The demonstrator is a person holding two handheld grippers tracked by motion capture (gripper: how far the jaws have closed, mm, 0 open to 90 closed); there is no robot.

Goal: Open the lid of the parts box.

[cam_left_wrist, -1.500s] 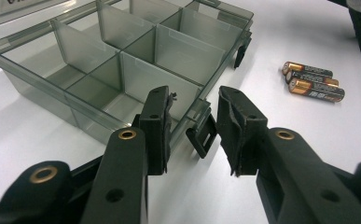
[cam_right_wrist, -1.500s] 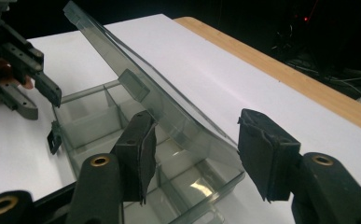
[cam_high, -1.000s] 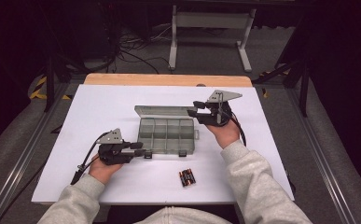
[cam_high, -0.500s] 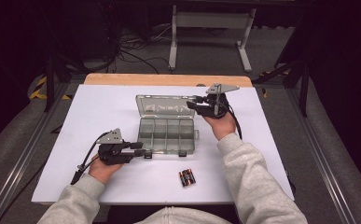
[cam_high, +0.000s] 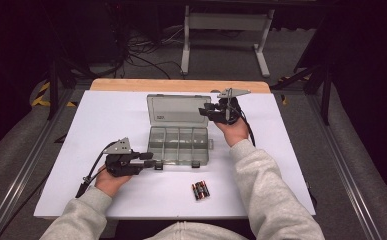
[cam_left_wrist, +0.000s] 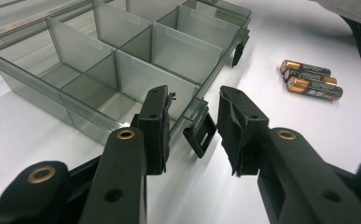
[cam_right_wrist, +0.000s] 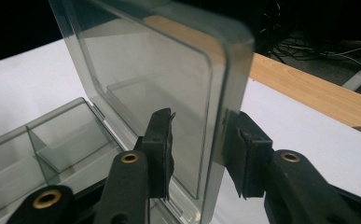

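Observation:
A clear smoky compartment box (cam_high: 153,146) stands mid-table with its lid (cam_high: 178,110) raised at the back. My left gripper (cam_high: 157,163) rests at the box's front left corner, open, with the black latch (cam_left_wrist: 200,136) between its jaws (cam_left_wrist: 194,121) and a gap beside it. My right gripper (cam_high: 203,111) is at the lid's right edge. Its jaws (cam_right_wrist: 199,140) have just been closing and straddle the lid (cam_right_wrist: 145,60); the outer pad (cam_right_wrist: 243,154) lies against it, while a gap shows on the inner side. Three batteries (cam_high: 200,190) lie in front of the box.
The box's compartments (cam_left_wrist: 136,74) are empty. A second latch (cam_left_wrist: 238,49) hangs at the front right. The batteries (cam_left_wrist: 311,81) lie side by side on the white tabletop (cam_high: 106,115). Beyond the wooden back edge (cam_high: 181,85) are a stand's legs and cables.
My right gripper has moved away from the person with the lid's edge between its jaws. The lid has swung further back and shows more of its face. The left hand has kept still.

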